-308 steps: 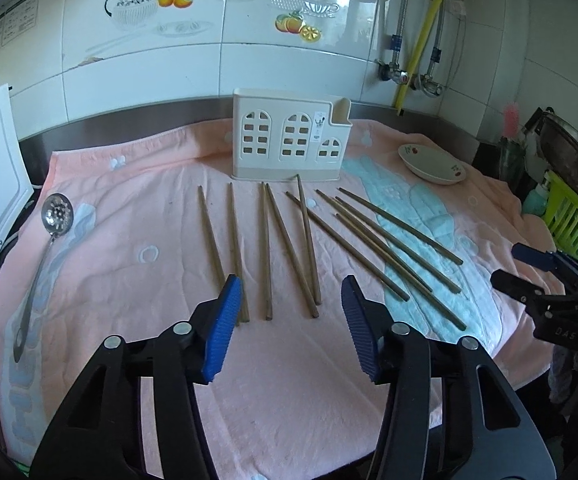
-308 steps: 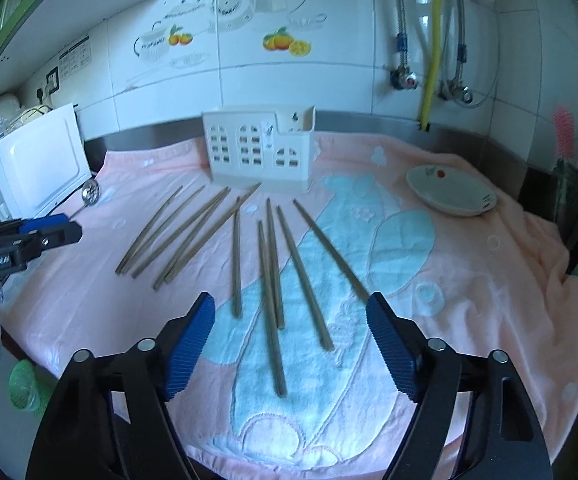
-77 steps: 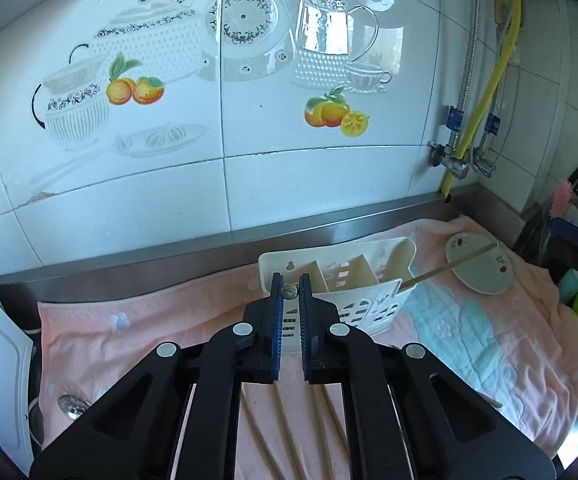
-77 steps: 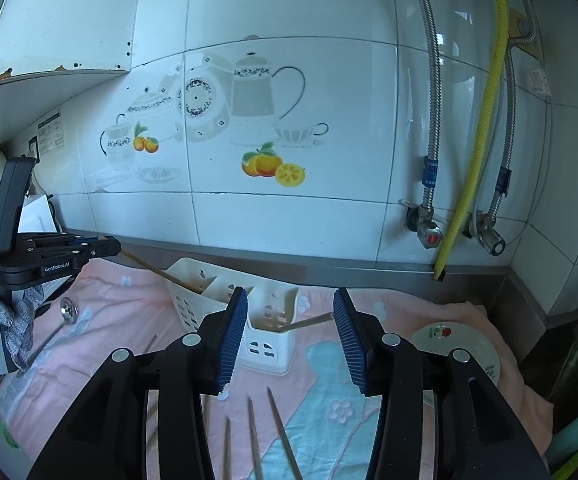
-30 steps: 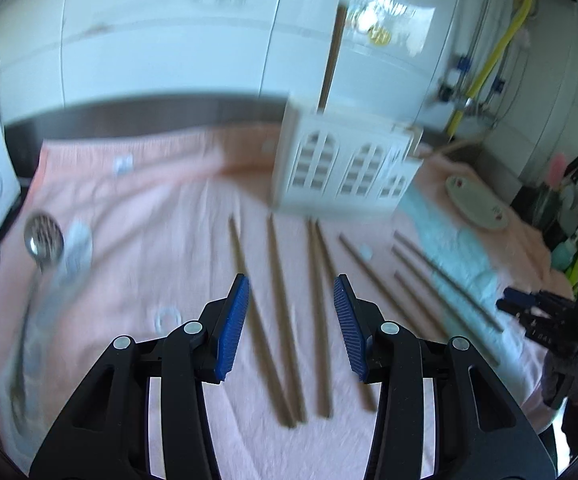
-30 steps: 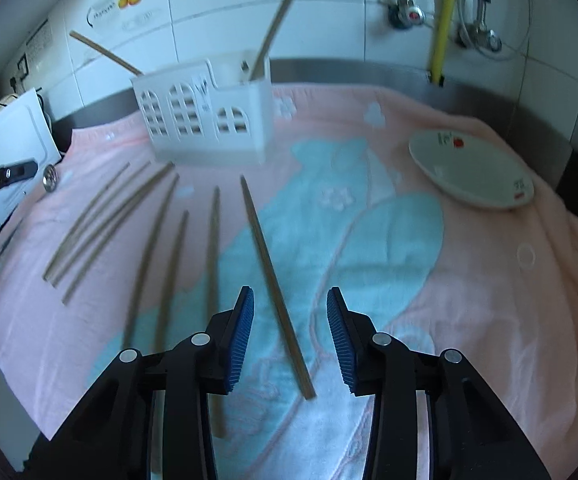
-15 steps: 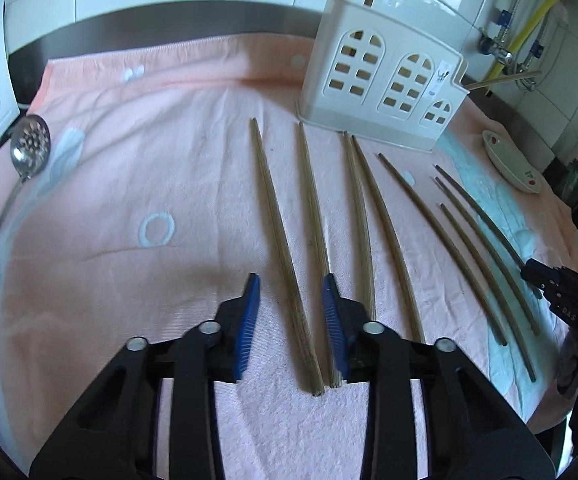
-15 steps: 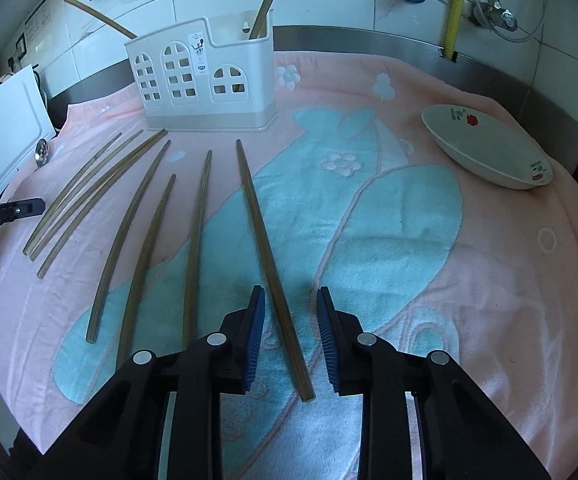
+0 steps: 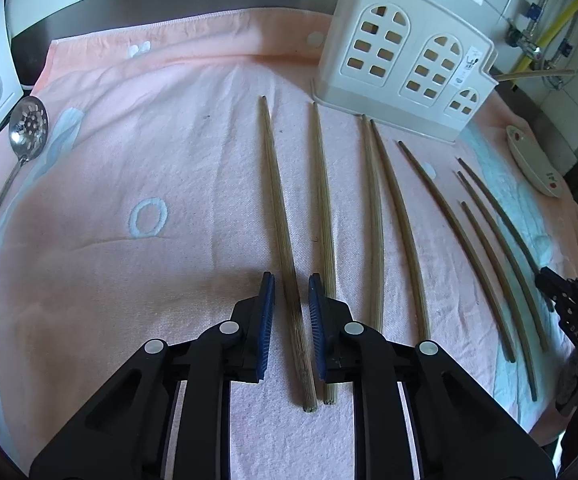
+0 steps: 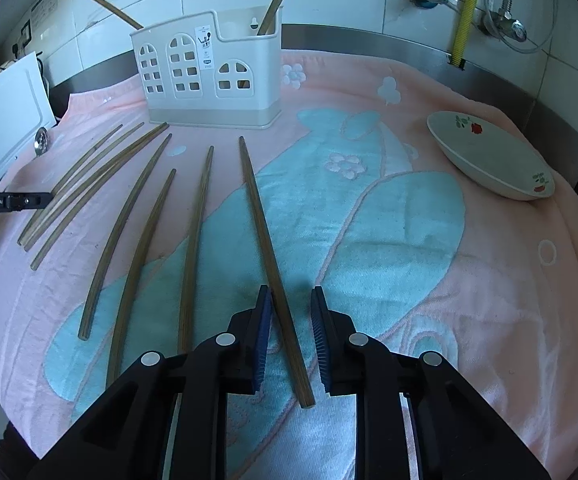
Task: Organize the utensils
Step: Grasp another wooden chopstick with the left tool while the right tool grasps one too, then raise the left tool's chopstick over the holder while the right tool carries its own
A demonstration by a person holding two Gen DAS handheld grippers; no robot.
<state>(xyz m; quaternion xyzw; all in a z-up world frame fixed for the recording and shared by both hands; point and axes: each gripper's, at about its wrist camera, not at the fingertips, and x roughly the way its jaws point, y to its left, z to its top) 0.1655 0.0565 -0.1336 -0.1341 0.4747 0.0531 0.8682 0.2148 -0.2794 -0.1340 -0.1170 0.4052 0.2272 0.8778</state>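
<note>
Eight chopsticks lie fanned on the pink towel [image 9: 169, 152] in the left wrist view, and two more stand in the white utensil holder [image 9: 405, 60] at one o'clock. At nine o'clock a slotted spoon [image 9: 29, 128] rests at the towel's edge. The left gripper [image 9: 291, 280] sits low over the towel at six o'clock; its jaws have just been closing and now stand narrowly apart, with the leftmost chopstick [image 9: 279, 200] running between the blue pads, a slim gap showing on each side. The next chopstick [image 9: 323, 200] passes just outside the right-hand pad. At three o'clock a small dish [image 9: 537, 162] sits near the towel's far side.

In the right wrist view, the holder [image 10: 209, 72] stands at eleven o'clock. The right gripper [image 10: 291, 292] is at six o'clock; its jaws have also just been closing and stand narrowly apart around the rightmost chopstick [image 10: 259, 220], which lies close against the left-hand pad, with clear space to the other pad. The dish [image 10: 489, 160] lies at two o'clock.
</note>
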